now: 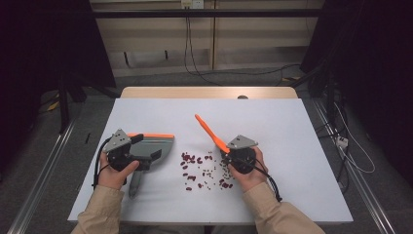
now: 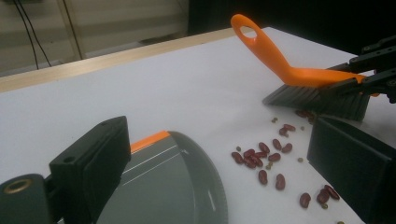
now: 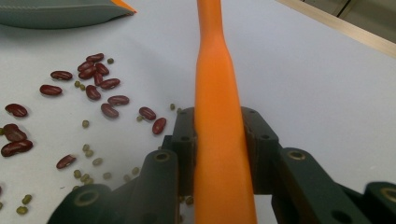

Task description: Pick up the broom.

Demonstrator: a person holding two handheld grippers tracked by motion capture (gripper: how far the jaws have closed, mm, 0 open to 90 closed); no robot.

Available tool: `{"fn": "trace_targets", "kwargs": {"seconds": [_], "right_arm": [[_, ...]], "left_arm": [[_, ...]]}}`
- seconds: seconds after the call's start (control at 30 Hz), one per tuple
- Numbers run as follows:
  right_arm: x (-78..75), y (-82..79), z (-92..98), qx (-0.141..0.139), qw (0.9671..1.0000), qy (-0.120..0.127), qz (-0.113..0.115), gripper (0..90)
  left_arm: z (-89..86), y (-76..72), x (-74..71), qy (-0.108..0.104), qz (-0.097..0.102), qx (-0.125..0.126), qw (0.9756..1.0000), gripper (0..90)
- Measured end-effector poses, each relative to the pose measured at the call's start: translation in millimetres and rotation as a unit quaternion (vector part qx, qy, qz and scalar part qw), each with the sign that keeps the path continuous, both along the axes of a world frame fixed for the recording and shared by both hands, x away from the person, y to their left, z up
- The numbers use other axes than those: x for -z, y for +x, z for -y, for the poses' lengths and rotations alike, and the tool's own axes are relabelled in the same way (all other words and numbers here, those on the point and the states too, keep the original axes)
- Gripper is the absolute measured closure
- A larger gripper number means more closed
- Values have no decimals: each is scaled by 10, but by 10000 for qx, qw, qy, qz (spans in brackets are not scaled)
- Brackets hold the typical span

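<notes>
Orange marks both tools we hold over the white surface [image 1: 292, 126]. Our right claw [image 3: 219, 140] is clamped on the handle of the brush [image 1: 210, 131], its two black jaws pressed against either side of the orange plastic in the right gripper view. The handle slants up and away toward the far left, and in the left gripper view we see its hanging hole at the tip and the dark bristles [image 2: 317, 99] reaching down to the surface beside the spill.

Our left claw [image 2: 224, 163] stands with its jaws wide apart in its own view, the grey dustpan [image 1: 152, 146] lying between and beyond them. In the high view the left hand [image 1: 117, 173] rests at the pan's handle, which runs back toward us; whether any part of the claw touches the pan, we cannot tell. The pan lies flat on the surface, its orange-edged side [image 1: 152, 135] toward the far edge and its open lip facing the right.

Between pan and brush lie scattered red beans [image 1: 197, 168], mixed with small green ones [image 3: 86, 151]. They spread loosely across the surface, thickest just beside the bristles and our right hand [image 1: 246, 170], and stop short of the pan's lip.
</notes>
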State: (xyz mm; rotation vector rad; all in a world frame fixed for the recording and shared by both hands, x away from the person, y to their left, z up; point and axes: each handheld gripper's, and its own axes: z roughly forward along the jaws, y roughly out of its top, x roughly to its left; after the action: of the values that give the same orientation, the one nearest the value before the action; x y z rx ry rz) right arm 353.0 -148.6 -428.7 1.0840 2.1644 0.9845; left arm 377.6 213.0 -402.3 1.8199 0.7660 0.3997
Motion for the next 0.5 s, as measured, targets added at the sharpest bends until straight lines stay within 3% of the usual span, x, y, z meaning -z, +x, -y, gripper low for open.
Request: {"fn": "trace_targets", "kwargs": {"seconds": [0.5], "right_arm": [[21,-83,-158,-128,9999,-47,87,701]], "left_arm": [[-34,-20,24,51,-14,21,10000,62]]}}
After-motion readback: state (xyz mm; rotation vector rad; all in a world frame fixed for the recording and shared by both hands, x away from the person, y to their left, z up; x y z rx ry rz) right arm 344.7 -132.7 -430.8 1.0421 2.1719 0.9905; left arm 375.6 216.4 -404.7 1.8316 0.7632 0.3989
